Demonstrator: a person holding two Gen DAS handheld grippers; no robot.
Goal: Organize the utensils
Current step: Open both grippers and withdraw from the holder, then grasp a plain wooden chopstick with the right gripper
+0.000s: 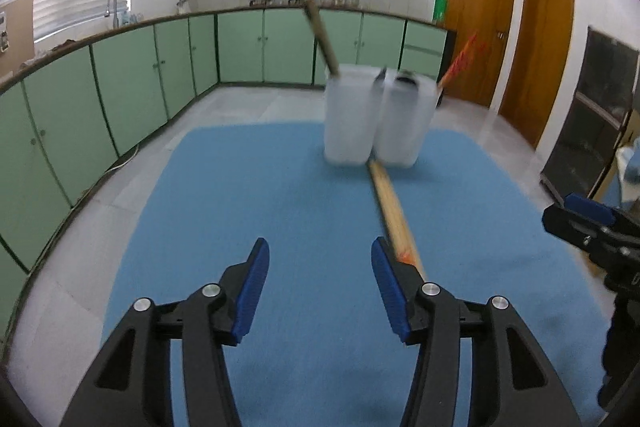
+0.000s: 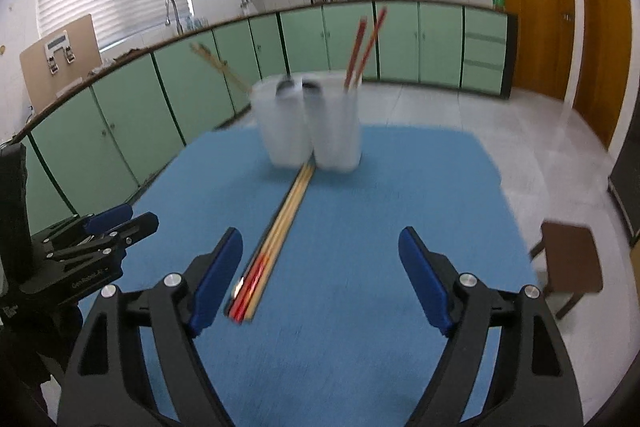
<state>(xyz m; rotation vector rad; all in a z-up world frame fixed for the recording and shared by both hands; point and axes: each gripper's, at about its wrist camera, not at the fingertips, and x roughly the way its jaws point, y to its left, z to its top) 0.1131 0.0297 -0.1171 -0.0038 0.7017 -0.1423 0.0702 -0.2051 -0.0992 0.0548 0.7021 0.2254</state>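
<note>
Left gripper (image 1: pixel 320 259): jaws parted about halfway, nothing between the blue pads, hanging above the blue mat (image 1: pixel 240 207). Just off its right finger (image 1: pixel 390 291), a bundle of chopsticks (image 1: pixel 394 215) flat on the mat, red-tipped near end tucked behind that finger's tip, wooden shafts running away toward the far edge. Outside the jaws, not in them; contact with the finger not clear through the blur.

Right gripper (image 2: pixel 320 267): jaws wide, empty, over the same mat (image 2: pixel 400 187). Same chopsticks (image 2: pixel 276 235) lying just inside its left finger (image 2: pixel 218 275), red ends nearest, close beside the pad but not pinched. Right finger (image 2: pixel 424 279) well apart from them.

Farther out, at the chopsticks' far end: two translucent white cups (image 1: pixel 374 119) standing side by side, touching or nearly so, bundle pointing at the seam between them. From the right wrist view, cups (image 2: pixel 310 123) blurred; a pair of red chopsticks (image 2: pixel 366 47) upright in the right-hand one, wooden sticks (image 2: pixel 220 67) leaning out leftward from the left-hand one. Dark shapes at the rims, too smeared to identify.

Beyond the mat: green cabinets (image 1: pixel 140 79) and a brown stool (image 2: pixel 572 263) at the right.
</note>
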